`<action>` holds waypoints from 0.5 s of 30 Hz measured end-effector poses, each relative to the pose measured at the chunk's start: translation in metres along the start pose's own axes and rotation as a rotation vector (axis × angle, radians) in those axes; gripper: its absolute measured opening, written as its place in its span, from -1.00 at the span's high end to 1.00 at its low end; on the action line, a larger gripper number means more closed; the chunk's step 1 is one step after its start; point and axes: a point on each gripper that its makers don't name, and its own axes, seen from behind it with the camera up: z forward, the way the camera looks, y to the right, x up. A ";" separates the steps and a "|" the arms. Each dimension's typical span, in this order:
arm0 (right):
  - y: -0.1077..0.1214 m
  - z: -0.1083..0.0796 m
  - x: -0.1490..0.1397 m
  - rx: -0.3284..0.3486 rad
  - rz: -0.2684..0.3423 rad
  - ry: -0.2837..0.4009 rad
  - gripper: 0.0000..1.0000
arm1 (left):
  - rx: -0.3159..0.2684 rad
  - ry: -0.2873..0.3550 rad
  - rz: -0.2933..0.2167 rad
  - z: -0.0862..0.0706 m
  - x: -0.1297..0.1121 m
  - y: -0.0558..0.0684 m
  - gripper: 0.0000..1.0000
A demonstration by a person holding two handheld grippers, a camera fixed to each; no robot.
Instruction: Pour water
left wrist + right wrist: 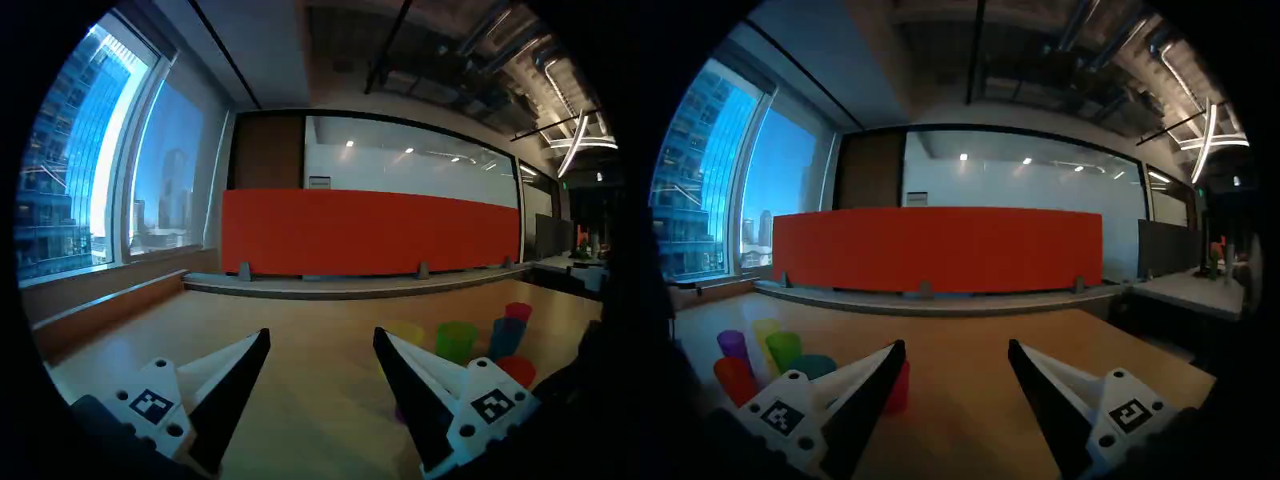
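Left tongs (320, 336): spread wide, nothing between the tips, held over the wooden table (320, 392). Cups stand in a cluster to the right of these tongs, on the table: yellow cup (404, 332), green cup (456, 340), blue cup (506, 336), pink cup (518, 310) farthest, red cup (518, 370) nearest.

Right tongs (956, 346): spread wide, empty. In the right gripper view the cluster sits at near left, purple cup (734, 344) on its outer side. Cup contents: cannot tell.

Orange partition (368, 232) along the far table edge; windows (96, 176) at left.
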 end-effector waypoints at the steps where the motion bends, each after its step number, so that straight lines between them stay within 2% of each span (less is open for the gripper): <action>1: 0.000 0.000 0.005 0.002 0.000 -0.001 -0.99 | -0.004 0.000 0.001 0.003 0.005 0.002 -0.92; 15: 0.001 0.009 0.071 0.007 -0.015 -0.004 -0.99 | -0.083 -0.002 0.004 0.020 0.073 0.019 -0.92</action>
